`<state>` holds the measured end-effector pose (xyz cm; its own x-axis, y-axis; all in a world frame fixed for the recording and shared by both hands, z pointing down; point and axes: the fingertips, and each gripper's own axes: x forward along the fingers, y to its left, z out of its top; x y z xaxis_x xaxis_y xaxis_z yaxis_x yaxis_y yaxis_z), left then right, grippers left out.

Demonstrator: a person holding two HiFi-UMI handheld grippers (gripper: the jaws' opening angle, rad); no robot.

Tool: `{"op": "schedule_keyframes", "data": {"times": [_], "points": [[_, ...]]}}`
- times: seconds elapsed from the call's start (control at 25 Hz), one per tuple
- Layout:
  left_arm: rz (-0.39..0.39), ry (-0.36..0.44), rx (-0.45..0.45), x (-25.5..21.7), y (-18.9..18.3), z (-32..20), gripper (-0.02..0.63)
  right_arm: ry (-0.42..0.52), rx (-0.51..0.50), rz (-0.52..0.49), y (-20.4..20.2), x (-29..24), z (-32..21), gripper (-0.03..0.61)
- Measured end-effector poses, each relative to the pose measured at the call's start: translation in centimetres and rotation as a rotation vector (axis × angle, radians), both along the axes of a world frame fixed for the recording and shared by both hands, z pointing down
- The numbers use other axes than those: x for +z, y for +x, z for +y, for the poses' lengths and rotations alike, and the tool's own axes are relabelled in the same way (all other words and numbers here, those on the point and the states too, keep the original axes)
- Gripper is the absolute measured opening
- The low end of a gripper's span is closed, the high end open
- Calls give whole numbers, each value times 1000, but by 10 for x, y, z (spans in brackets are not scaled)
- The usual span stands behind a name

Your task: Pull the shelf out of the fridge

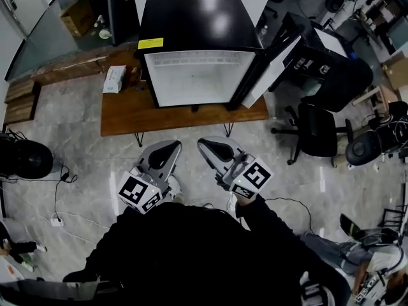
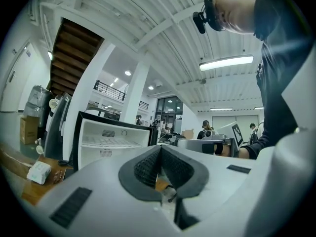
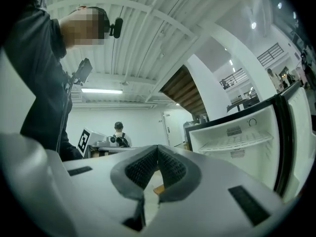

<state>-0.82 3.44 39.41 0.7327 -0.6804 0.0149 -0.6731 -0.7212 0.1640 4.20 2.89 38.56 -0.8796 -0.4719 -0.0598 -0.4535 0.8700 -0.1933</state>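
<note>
Shelf (image 3: 239,143) sits inside fridge (image 1: 197,75), upper half, door (image 1: 271,69) swung open at right. Left gripper (image 1: 168,148) and right gripper (image 1: 208,145) both pinched closed on nothing, well short of the fridge. Risks, as I judge: jaws not opened in time bump the shelf's front edge; a one-sided pull skews it and jams it between the walls; a hard tug drags the fridge along the wooden table (image 1: 121,116).

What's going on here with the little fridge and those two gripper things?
A person holds the left gripper and the right gripper, facing a small fridge on a low wooden table. The fridge door is open and the shelf sits inside. Both grippers are shut, empty, and well short of the fridge.
</note>
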Motion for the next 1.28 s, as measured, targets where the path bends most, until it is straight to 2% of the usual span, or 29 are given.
{"op": "schedule_keyframes", "data": {"times": [0.16, 0.28, 0.48, 0.56, 0.68, 0.76, 0.88, 0.92, 1.08, 1.28], "points": [[10, 1, 17, 4, -24, -44, 6, 4, 59, 34, -21, 10, -46, 7], [16, 4, 34, 6, -39, -73, 6, -26, 103, 45, -34, 20, -78, 8], [32, -6, 59, 14, -53, -112, 6, -142, 256, -46, -33, 38, -134, 8], [41, -8, 68, 15, -56, -129, 6, -209, 338, -129, -26, 42, -160, 8], [43, 6, 60, 15, -56, -151, 6, -359, 434, -319, -11, 54, -197, 12], [35, 19, 51, 18, -54, -166, 6, -476, 476, -475, -2, 66, -223, 92], [24, 22, 41, 26, -48, -191, 6, -693, 624, -647, 18, 104, -255, 152], [22, 20, 34, 28, -46, -198, 6, -731, 656, -691, 23, 114, -265, 170], [4, 27, -2, 27, -38, -222, 6, -747, 628, -895, 21, 123, -310, 221], [-9, 17, -47, 34, -36, -245, 6, -803, 669, -968, 17, 149, -358, 225]]}}
